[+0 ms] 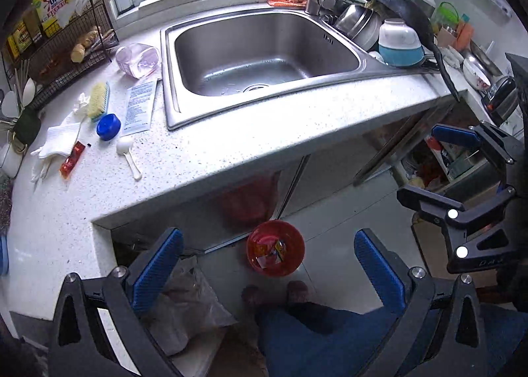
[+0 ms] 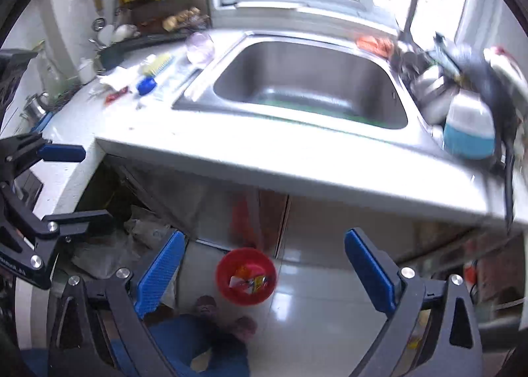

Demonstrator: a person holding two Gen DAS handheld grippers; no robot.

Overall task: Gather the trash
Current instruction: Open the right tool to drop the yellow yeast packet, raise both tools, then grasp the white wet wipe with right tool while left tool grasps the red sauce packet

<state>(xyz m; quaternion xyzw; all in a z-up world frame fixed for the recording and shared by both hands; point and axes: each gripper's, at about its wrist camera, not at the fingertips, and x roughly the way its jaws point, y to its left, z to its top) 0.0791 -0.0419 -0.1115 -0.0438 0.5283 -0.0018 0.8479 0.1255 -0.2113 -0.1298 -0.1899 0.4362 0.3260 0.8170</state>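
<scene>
Both claws hang above the floor in front of the counter [image 1: 231, 146], pointing steeply down. The left claw [image 1: 269, 273] stands wide apart with nothing between its blue pads; the right claw [image 2: 264, 274] is likewise spread wide and holds nothing. In the left wrist view the right claw also shows at about 3 o'clock, its fingers apart. On the floor between the pads sits a red bin [image 1: 275, 248], at about 6 o'clock in both views, with several wrappers [image 1: 272, 253] lying inside it. Just below the bin are the person's slippers [image 1: 297, 291] and a blue trouser leg [image 1: 330, 337]. More trash lies on the counter at about 9 o'clock in the left wrist view: a red sachet [image 1: 72, 160], a white spoon [image 1: 129, 154], crumpled tissue [image 1: 57, 142], a printed leaflet [image 1: 140, 106] and a blue cap [image 1: 108, 126], with a scrub brush [image 1: 99, 100] just above the cap. A clear jar [image 1: 138, 59] lies on its side near the sink [image 1: 264, 53], whose basin takes the middle of the view. Stacked dishes, with a blue-and-white bowl [image 1: 400, 43], stand at about 2 o'clock beside the sink. The right wrist view is blurred.
</scene>
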